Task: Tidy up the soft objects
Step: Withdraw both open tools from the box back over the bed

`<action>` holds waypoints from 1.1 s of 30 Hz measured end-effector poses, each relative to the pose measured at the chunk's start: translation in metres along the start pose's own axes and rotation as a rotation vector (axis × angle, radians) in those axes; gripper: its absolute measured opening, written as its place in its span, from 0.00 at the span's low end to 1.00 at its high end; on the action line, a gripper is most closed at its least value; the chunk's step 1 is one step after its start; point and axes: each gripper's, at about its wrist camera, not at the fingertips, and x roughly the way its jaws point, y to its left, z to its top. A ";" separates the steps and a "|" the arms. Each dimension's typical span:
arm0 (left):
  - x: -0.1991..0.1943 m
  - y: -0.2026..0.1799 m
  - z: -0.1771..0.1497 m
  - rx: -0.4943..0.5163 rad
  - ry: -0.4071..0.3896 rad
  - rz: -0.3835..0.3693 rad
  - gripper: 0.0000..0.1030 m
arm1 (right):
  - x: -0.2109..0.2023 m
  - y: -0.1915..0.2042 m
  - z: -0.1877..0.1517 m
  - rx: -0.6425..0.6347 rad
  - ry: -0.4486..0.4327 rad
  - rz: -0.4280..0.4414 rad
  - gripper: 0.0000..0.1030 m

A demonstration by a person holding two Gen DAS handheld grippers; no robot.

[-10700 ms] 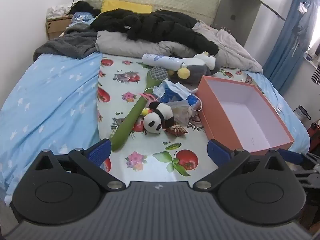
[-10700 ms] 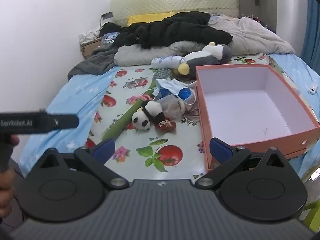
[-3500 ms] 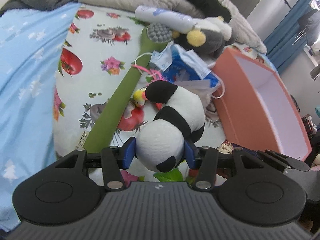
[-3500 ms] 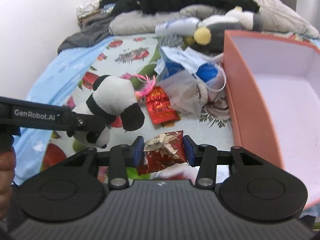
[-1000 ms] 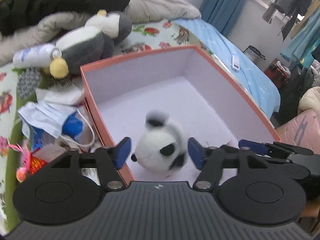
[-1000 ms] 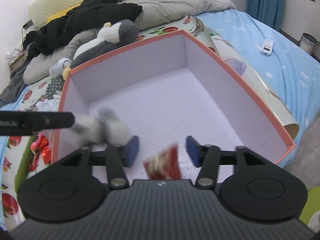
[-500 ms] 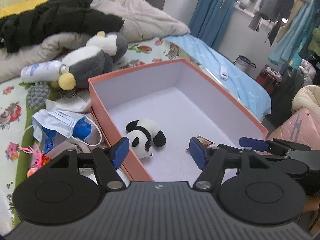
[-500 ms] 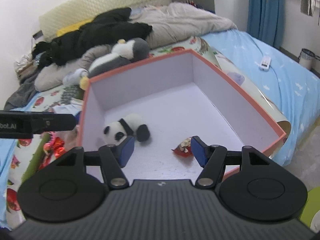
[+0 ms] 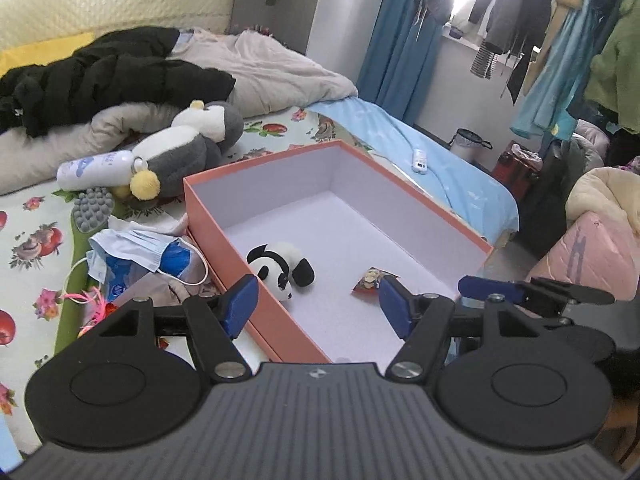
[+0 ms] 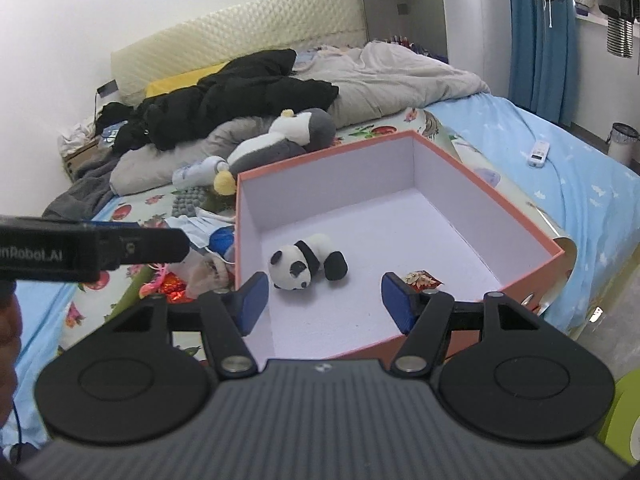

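A small panda plush (image 9: 280, 266) (image 10: 306, 262) lies on the floor of the open orange box (image 9: 200, 220) (image 10: 472, 184) on the bed. A small red packet (image 9: 372, 279) (image 10: 422, 279) lies in the box to its right. My left gripper (image 9: 318, 308) is open and empty above the box's near left wall. My right gripper (image 10: 324, 300) is open and empty above the box's near edge. A grey and white penguin plush (image 9: 188, 148) (image 10: 280, 142) lies behind the box.
Left of the box lie a face mask (image 9: 132, 248), a white bottle (image 9: 96, 168), a green massage stick (image 9: 90, 208), a red wrapper (image 10: 174, 282) and pink bits. Black jacket (image 10: 224, 100) and grey duvet (image 9: 272, 68) fill the bed's head. A remote (image 10: 538, 153) lies right.
Both grippers let go of the panda and the red packet, which dropped into the box and now lie still. Both grippers have pulled back and up a little, jaws wide.
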 end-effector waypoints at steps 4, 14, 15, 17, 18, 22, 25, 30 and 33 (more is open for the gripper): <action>-0.021 -0.001 -0.008 -0.022 -0.015 -0.010 0.71 | -0.019 0.004 -0.003 -0.008 -0.028 0.004 0.63; -0.079 0.002 -0.034 -0.071 -0.073 0.018 0.74 | -0.056 0.026 -0.018 -0.026 -0.051 0.038 0.63; -0.085 0.002 -0.038 -0.076 -0.077 0.020 0.74 | -0.059 0.030 -0.019 -0.032 -0.051 0.043 0.63; -0.095 0.004 -0.046 -0.088 -0.083 0.032 0.74 | -0.064 0.037 -0.023 -0.043 -0.048 0.055 0.63; -0.100 0.005 -0.050 -0.100 -0.085 0.039 0.74 | -0.066 0.040 -0.025 -0.046 -0.047 0.062 0.63; -0.119 0.011 -0.067 -0.136 -0.088 0.057 0.74 | -0.073 0.053 -0.032 -0.075 -0.041 0.081 0.63; -0.132 0.018 -0.076 -0.147 -0.093 0.089 0.75 | -0.078 0.065 -0.035 -0.106 -0.039 0.092 0.63; -0.154 0.032 -0.088 -0.169 -0.110 0.131 0.75 | -0.082 0.082 -0.041 -0.122 -0.023 0.132 0.63; -0.166 0.037 -0.097 -0.189 -0.117 0.147 0.76 | -0.080 0.091 -0.047 -0.123 -0.003 0.153 0.63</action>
